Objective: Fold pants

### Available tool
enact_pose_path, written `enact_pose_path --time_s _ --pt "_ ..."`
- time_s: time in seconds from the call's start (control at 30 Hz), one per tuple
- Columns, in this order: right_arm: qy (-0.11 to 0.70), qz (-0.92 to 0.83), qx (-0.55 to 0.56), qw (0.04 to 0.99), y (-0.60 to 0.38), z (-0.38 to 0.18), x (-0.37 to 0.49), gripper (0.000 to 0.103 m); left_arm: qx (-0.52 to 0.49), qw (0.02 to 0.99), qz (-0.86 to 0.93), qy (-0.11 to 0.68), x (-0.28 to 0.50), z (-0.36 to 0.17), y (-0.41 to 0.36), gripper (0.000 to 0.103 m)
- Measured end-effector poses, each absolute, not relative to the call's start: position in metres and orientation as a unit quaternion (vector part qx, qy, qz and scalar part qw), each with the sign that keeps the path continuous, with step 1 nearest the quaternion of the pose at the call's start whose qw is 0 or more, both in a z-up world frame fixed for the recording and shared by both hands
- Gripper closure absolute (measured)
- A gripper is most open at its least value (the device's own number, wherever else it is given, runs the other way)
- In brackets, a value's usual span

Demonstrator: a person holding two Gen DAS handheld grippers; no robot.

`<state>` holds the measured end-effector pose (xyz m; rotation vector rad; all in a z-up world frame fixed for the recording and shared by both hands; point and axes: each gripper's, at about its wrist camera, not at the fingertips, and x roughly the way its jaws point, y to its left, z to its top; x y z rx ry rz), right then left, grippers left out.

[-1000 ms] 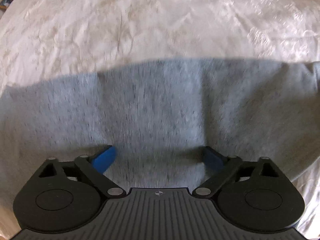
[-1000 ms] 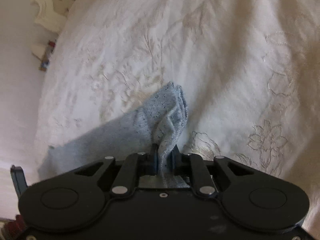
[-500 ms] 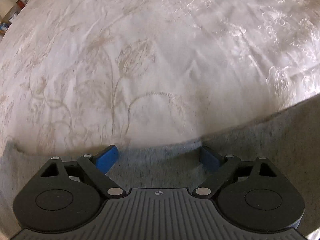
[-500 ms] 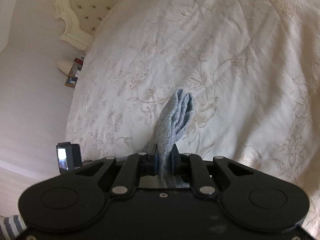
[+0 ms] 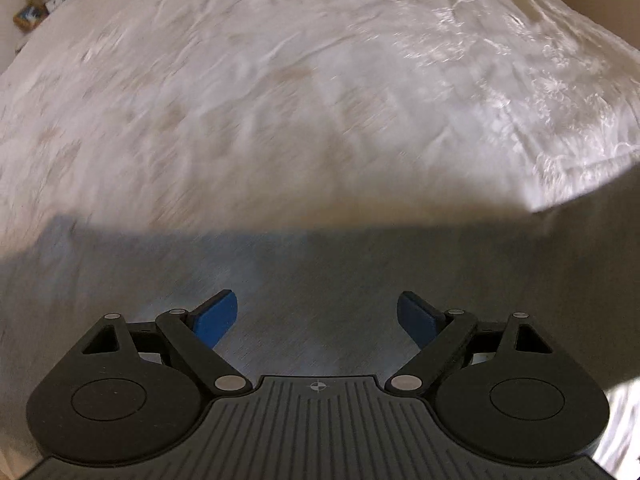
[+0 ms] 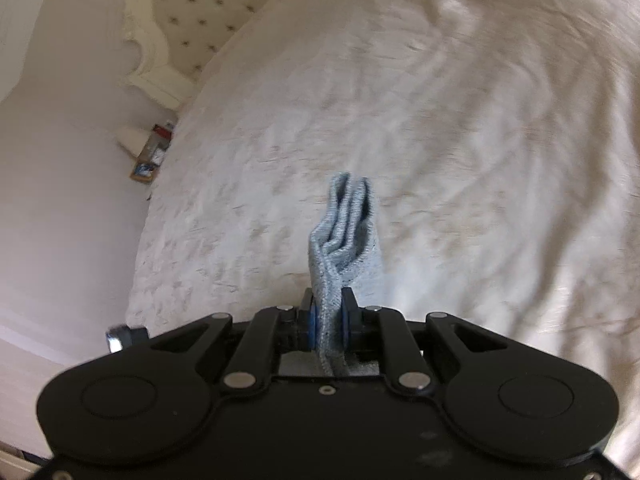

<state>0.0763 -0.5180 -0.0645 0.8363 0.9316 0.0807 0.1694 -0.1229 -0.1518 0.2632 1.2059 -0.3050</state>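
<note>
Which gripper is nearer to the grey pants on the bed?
Right. The right gripper is shut on a bunched fold of the grey pants, touching them. The left gripper is open above the pants' spread fabric, gripping nothing.

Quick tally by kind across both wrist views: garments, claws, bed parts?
Grey knit pants: 1
Claws: 2, left claw open, right claw shut on the pants
White embroidered bedspread: 1
Cream tufted headboard: 1
Total: 5
</note>
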Motion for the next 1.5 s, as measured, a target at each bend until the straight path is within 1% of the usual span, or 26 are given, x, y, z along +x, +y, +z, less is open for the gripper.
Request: enact_pose_path --time_s 0.2,0.23,0.27,0.4,0.47,0.57,0.67,0.7,0.77,0.83,0.9,1.0,1.1,1.27,1.43,1.5 --pt "0.422 0.069 0.383 0.819 -0.418 -0.027 0.094 0.091 0.122 0.797 -0.159 0.569 0.162 -0.143 -0.053 0.015" --pt "0.422 0.075 0.379 0.820 -0.397 -0.024 0.098 0.092 0.122 0.797 -0.160 0.569 0.162 -0.141 -0.041 0.015" --pt "0.423 0.084 0.376 0.820 -0.376 -0.025 0.102 0.097 0.122 0.798 -0.160 0.569 0.162 -0.139 -0.028 0.015" --pt "0.447 0.111 0.372 0.806 -0.292 -0.048 0.121 0.098 0.116 0.798 -0.151 0.572 0.166 -0.136 0.021 0.016" --pt "0.478 0.111 0.340 0.802 -0.250 -0.064 0.127 0.098 0.112 0.798 -0.145 0.575 0.169 -0.136 0.043 0.016" --pt "0.512 0.100 0.303 0.798 -0.209 -0.083 0.126 0.095 0.093 0.798 -0.146 0.577 0.173 -0.133 0.069 0.016" --pt "0.523 0.070 0.282 0.801 -0.196 -0.086 0.113 0.084 0.071 0.796 -0.159 0.580 0.180 -0.134 0.080 0.016" --pt "0.525 0.059 0.278 0.802 -0.198 -0.087 0.110 0.081 0.065 0.794 -0.167 0.580 0.182 -0.135 0.078 0.016" --pt "0.530 0.035 0.266 0.805 -0.202 -0.086 0.099 0.080 0.045 0.787 -0.199 0.582 0.185 -0.136 0.070 0.016" --pt "0.533 0.008 0.253 0.807 -0.213 -0.087 0.089 0.076 0.029 0.782 -0.228 0.580 0.187 -0.135 0.059 0.016" --pt "0.534 -0.015 0.243 0.810 -0.225 -0.088 0.082 0.068 0.021 0.779 -0.258 0.571 0.186 -0.133 0.039 0.016" --pt "0.531 -0.046 0.239 0.812 -0.244 -0.088 0.070 0.067 0.012 0.767 -0.307 0.563 0.184 -0.132 0.005 0.015" --pt "0.522 -0.067 0.252 0.812 -0.263 -0.085 0.057 0.060 0.005 0.748 -0.339 0.570 0.180 -0.138 -0.028 0.012" --pt "0.520 -0.075 0.269 0.807 -0.283 -0.091 0.049 0.060 -0.004 0.741 -0.353 0.571 0.170 -0.151 -0.065 0.011" --pt "0.521 -0.057 0.270 0.808 -0.300 -0.090 0.044 0.059 -0.017 0.736 -0.320 0.596 0.169 -0.174 -0.078 0.011" --pt "0.522 -0.050 0.268 0.808 -0.303 -0.095 0.047 0.058 -0.024 0.734 -0.308 0.605 0.170 -0.183 -0.080 0.009"
